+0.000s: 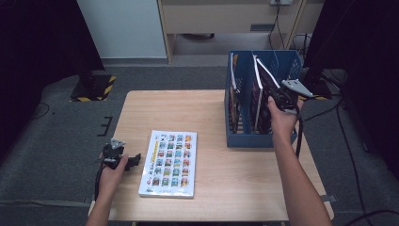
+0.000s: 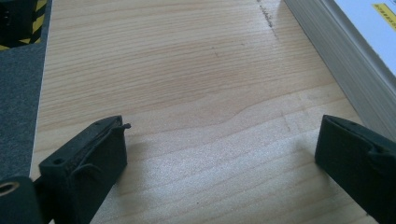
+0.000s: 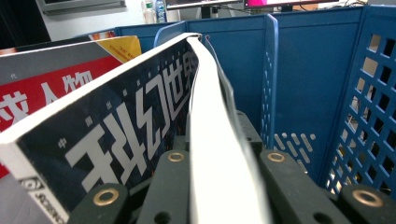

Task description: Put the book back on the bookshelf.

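- the right gripper point(image 1: 278, 97) is seen at the blue plastic file rack point(image 1: 242, 136), where a thin dark-covered book with white page edges point(image 1: 263, 77) is clamped between its jaws (the pads press on both faces of it in the right gripper view).
- the dark-covered book point(image 3: 116, 135) is held tilted over the rack's middle compartment, its lower part down between the dividers and its upper end risen above the rim.
- just beside the held book, on the side away from the rack's perforated blue wall point(image 3: 373, 116), a red-and-white covered book point(image 3: 42, 88) is stood.
- the left gripper point(image 1: 136, 160) is rested on the pale wooden table point(image 1: 164, 108), its jaws spread wide with nothing but bare wood between them.
- a flat white book with a grid of small coloured pictures point(image 1: 169, 162) is laid just beside the left gripper's jaw tips, its stacked page edge point(image 2: 336, 70) running along one jaw's outer side.
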`<state>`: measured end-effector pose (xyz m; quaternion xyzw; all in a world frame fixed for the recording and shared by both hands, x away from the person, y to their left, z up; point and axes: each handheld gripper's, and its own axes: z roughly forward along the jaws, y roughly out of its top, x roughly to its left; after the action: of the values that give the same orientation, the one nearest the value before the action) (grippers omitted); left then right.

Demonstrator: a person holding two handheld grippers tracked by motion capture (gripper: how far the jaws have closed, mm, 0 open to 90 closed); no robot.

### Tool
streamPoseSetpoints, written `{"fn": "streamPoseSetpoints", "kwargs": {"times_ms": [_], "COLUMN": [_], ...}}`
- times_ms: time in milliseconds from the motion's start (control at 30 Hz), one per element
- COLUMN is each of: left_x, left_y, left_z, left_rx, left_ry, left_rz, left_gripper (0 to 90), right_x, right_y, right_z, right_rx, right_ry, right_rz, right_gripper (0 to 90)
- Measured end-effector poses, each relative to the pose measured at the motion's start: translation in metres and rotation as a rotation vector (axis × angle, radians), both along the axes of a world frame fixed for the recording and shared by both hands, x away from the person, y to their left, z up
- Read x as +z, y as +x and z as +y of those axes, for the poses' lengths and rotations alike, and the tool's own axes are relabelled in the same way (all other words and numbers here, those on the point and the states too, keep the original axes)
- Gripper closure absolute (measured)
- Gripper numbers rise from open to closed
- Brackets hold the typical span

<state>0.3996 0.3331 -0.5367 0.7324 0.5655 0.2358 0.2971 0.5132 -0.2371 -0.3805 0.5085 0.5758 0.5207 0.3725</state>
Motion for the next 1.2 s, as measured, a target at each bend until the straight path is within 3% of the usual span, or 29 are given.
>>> {"fn": "streamPoseSetpoints", "kwargs": {"times_ms": [300,433,733,967,1200], "left_x": [0.0,0.0,0.0,0.0,0.0], "left_y": [0.0,0.0,0.0,0.0,0.0], "left_z": [0.0,0.0,0.0,0.0,0.0], "left_rx": [0.0,0.0,0.0,0.0,-0.001], "left_ry": [0.0,0.0,0.0,0.0,0.0], "left_rz": [0.0,0.0,0.0,0.0,0.0], "left_gripper": [1.2,1.3,1.3,1.3,1.2], "right_x": [0.001,0.004,0.011,0.021,0.016], "right_y": [-0.001,0.0,0.005,0.013,0.019], "right_z": [-0.003,-0.003,-0.004,-0.003,0.001], "right_rx": [0.032,0.032,-0.023,-0.06,-0.111], "right_ry": [0.014,-0.009,-0.057,-0.069,-0.093], "right_rz": [0.0,-0.001,-0.011,-0.049,-0.051], "right_gripper": [77.1,81.4,84.0,84.1,84.0]}}
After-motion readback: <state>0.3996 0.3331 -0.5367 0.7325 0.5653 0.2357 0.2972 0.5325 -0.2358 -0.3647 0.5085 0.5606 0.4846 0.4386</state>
